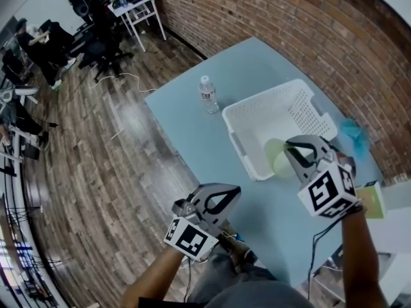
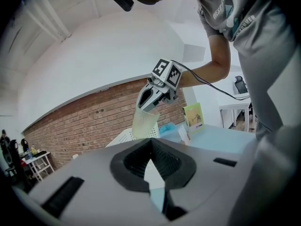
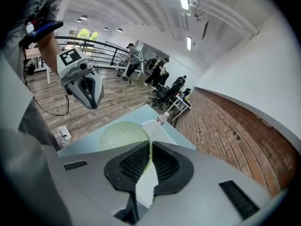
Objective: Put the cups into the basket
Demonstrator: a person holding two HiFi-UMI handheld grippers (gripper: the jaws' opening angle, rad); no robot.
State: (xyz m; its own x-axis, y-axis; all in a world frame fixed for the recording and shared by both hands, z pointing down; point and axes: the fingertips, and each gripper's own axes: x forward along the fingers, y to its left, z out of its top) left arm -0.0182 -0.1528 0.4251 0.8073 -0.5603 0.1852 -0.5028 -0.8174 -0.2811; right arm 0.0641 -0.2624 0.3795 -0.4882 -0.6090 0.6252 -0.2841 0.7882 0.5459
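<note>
Your right gripper (image 1: 292, 151) is clenched on a pale green, dotted cup (image 1: 277, 158). In the right gripper view, the cup's (image 3: 123, 135) thin wall is pinched between the two pads (image 3: 162, 161), and its rounded body bulges out to the left of the jaws. You hold the cup in the air above the light blue table (image 1: 192, 127). From the head view it overlaps the near rim of the white basket (image 1: 257, 117).

Your left gripper (image 1: 225, 196) is closed with nothing between its jaws. In the left gripper view, the pads (image 2: 162, 161) meet at their tips. You hold this gripper off the table's near edge, well apart from the basket.

The left gripper view looks up at the right gripper (image 2: 153, 100), with the cup (image 2: 145, 122) hanging below it and the basket's (image 2: 123, 138) lattice wall behind.

A water bottle (image 1: 207, 95) stands upright on the table near the basket's far corner. A blue item (image 1: 356, 136) lies just beside the basket, next to the brick wall (image 1: 308, 24).
</note>
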